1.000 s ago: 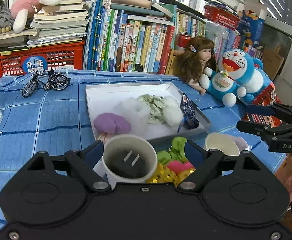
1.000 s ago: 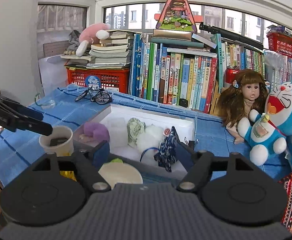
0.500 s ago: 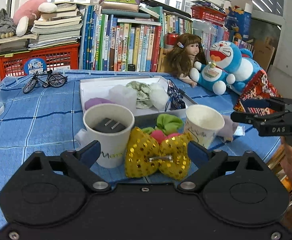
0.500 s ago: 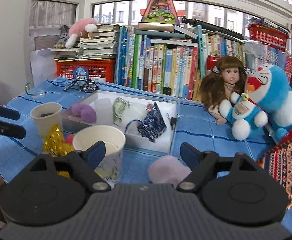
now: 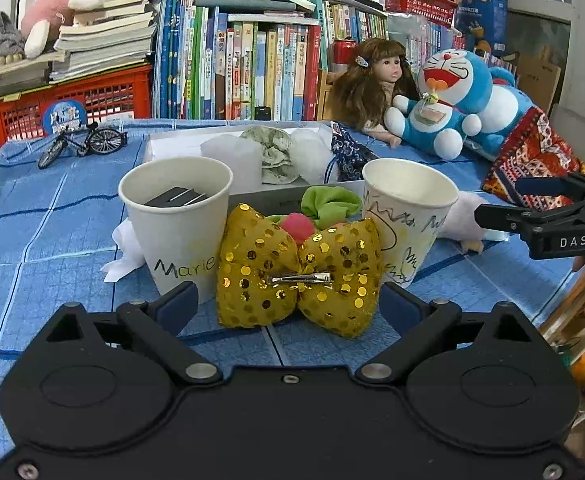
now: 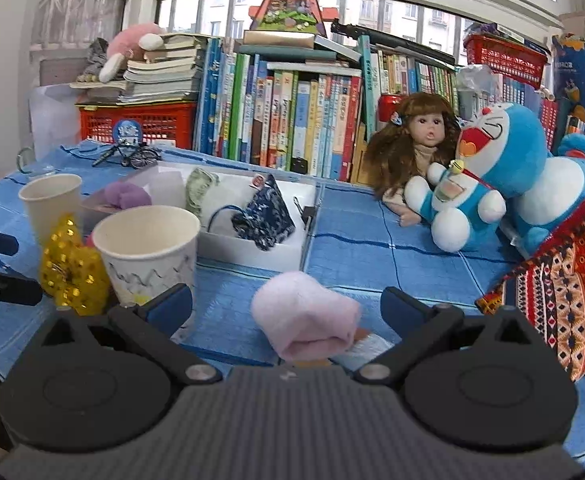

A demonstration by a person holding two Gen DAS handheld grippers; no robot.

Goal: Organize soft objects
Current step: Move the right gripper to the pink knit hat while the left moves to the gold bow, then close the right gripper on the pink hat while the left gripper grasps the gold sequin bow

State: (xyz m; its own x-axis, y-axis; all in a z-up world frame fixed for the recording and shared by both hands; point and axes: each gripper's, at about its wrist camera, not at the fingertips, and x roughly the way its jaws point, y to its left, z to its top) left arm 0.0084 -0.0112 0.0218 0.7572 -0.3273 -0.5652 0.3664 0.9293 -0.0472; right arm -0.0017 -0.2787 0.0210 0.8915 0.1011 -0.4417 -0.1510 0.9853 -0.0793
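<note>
As both grippers stand spread wide over the blue cloth, nothing is yet held.
Your left gripper frames the gold sequinned bow, light and squashy, best pinched at its centre clip; your right gripper, jaws just opened wider, brackets the soft pink roll, whose near end is hidden.

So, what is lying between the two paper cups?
In the left wrist view, a gold sequin bow stands between the cup marked Marie and the scribbled cup, with a green and pink scrunchie behind it.
</note>
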